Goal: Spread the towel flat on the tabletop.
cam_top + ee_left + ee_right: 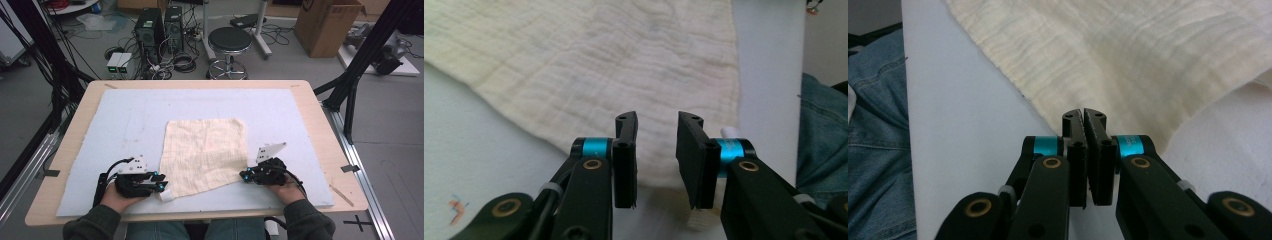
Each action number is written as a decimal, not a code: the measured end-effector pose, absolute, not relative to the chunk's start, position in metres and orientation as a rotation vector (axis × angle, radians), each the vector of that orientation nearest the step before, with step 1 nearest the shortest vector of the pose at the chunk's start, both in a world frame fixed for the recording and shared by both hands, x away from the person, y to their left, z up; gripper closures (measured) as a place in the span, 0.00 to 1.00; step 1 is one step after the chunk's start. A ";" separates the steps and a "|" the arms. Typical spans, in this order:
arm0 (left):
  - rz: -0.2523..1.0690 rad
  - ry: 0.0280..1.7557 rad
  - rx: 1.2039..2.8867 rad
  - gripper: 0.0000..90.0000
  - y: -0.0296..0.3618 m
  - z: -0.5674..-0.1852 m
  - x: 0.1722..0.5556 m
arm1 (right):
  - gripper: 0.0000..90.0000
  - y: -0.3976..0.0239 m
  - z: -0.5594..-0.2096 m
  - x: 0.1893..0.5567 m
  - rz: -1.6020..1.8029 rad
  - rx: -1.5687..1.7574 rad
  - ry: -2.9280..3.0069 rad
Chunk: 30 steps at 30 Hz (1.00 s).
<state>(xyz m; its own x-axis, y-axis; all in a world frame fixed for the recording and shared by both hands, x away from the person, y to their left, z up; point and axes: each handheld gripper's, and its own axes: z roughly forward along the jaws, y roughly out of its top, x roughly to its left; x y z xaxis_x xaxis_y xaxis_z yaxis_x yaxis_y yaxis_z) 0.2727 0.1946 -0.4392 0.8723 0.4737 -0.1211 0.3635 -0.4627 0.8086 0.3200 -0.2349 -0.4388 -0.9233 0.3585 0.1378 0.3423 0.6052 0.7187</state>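
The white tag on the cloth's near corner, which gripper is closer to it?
Left. The left gripper sits right beside the white tag; the right gripper is across at the cloth's other near corner.

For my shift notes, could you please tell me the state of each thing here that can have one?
Cream cloth: spread flat on the blue mat, unfolded, near edge slightly skewed.
Left gripper: jaws apart at the cloth's near left corner, not pressing it.
Right gripper: jaws shut at the cloth's near right corner; whether cloth is pinched cannot be told.
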 end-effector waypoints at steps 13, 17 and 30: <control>0.077 0.554 2.172 0.67 0.185 -0.444 0.265 | 0.98 -0.242 -0.437 0.293 1.251 0.587 2.815; 0.095 0.552 2.178 0.81 0.186 -0.444 0.265 | 0.98 -0.245 -0.438 0.287 1.256 0.591 2.831; 0.085 0.521 2.173 0.96 0.191 -0.442 0.254 | 0.98 -0.244 -0.439 0.275 1.267 0.564 2.865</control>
<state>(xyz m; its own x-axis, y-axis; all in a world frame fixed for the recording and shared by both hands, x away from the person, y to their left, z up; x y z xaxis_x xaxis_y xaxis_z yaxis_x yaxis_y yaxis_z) 0.2543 0.1909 -0.4422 0.9098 0.3961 -0.1240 0.3366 -0.5294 0.7788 0.2750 -0.2443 -0.4394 -0.9364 0.3023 0.1783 0.3353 0.6205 0.7089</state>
